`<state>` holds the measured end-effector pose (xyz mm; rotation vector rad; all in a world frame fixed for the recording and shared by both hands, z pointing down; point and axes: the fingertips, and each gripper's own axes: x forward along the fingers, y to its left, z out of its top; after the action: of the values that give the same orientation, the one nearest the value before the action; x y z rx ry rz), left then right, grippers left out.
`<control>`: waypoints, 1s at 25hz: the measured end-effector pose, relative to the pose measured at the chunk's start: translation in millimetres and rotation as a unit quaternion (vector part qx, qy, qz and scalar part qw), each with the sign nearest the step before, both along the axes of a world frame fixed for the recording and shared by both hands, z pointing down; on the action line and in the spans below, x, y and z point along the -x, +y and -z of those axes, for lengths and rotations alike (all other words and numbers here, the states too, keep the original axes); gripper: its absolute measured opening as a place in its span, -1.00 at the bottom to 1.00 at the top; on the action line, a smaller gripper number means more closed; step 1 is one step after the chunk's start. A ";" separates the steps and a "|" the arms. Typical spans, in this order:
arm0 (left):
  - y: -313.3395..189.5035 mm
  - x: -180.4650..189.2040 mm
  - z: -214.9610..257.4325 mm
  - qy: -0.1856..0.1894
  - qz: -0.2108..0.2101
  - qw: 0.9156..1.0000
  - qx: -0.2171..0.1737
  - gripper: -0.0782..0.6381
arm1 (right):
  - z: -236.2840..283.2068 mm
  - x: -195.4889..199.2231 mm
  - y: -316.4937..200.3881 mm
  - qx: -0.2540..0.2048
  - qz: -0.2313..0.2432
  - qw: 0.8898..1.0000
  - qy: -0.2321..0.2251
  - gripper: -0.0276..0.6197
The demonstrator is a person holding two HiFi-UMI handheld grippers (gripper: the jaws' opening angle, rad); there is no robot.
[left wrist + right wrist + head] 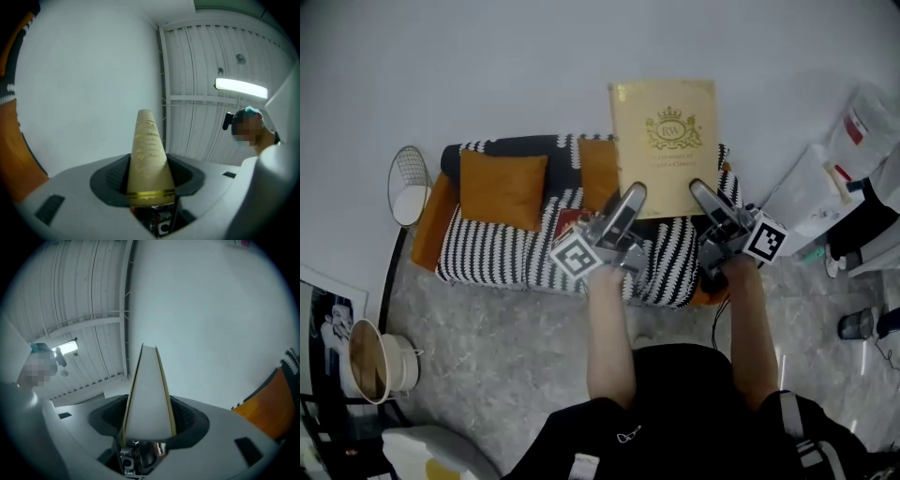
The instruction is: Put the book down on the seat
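A gold hardback book with a crest on its cover is held up in front of the white wall, above the right end of the sofa seat. My left gripper is shut on the book's lower left edge, and my right gripper is shut on its lower right edge. In the left gripper view the gold lettered spine stands between the jaws. The right gripper view shows the white page edge clamped the same way.
The sofa has a black-and-white striped cover and an orange cushion at its left. A wire basket stands left of it, a white bin on the floor nearer me. White bags and a shoe lie to the right.
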<state>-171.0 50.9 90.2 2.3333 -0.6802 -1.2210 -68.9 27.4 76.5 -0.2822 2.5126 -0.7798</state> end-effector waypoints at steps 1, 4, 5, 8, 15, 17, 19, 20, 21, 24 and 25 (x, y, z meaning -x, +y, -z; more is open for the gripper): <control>-1.8 0.1 -2.0 0.004 -0.006 1.000 0.004 -0.19 | -0.6 -0.7 -0.7 0.000 -0.007 1.000 0.000 -0.12; -9.6 -1.4 -5.6 0.018 -0.030 0.999 0.017 -0.19 | -3.3 -4.0 -6.5 0.006 -0.031 0.999 -0.001 -0.12; -11.3 -3.1 -7.1 0.019 -0.039 0.999 0.020 -0.19 | -5.8 -5.7 -7.8 0.010 -0.038 0.999 -0.004 -0.12; -24.0 -17.5 -15.2 0.009 -0.050 0.998 0.028 -0.19 | -14.0 -20.9 -17.3 0.018 -0.050 0.999 -0.011 -0.12; -74.9 -70.0 -33.7 0.013 -0.059 0.997 0.049 -0.19 | -30.1 -72.2 -65.2 0.040 -0.058 0.997 -0.013 -0.12; -81.3 -69.8 -38.9 0.020 -0.055 0.997 0.056 -0.19 | -34.1 -72.8 -72.4 0.047 -0.052 0.997 -0.020 -0.13; -88.6 -69.6 -44.9 0.030 -0.053 0.996 0.065 -0.19 | -41.4 -72.2 -80.7 0.058 -0.046 0.997 -0.024 -0.14; -93.3 -70.0 -46.3 0.035 -0.055 0.996 0.067 -0.19 | -45.4 -71.4 -86.3 0.064 -0.044 0.997 -0.026 -0.14; -98.7 -70.8 -46.1 0.040 -0.058 0.995 0.068 -0.19 | -48.1 -70.6 -93.0 0.068 -0.041 0.996 -0.029 -0.14; -115.6 -72.7 -43.4 0.042 -0.052 0.995 0.072 -0.19 | -46.1 -70.5 -113.1 0.070 -0.028 0.996 -0.038 -0.15; -121.2 -73.4 -40.9 0.041 -0.047 0.996 0.071 -0.19 | -42.4 -71.3 -119.4 0.066 -0.023 0.997 -0.041 -0.15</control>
<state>-97.6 -70.4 131.1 2.1618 -0.6010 -1.1795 2.3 -92.0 118.9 -0.3451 2.3737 -0.9209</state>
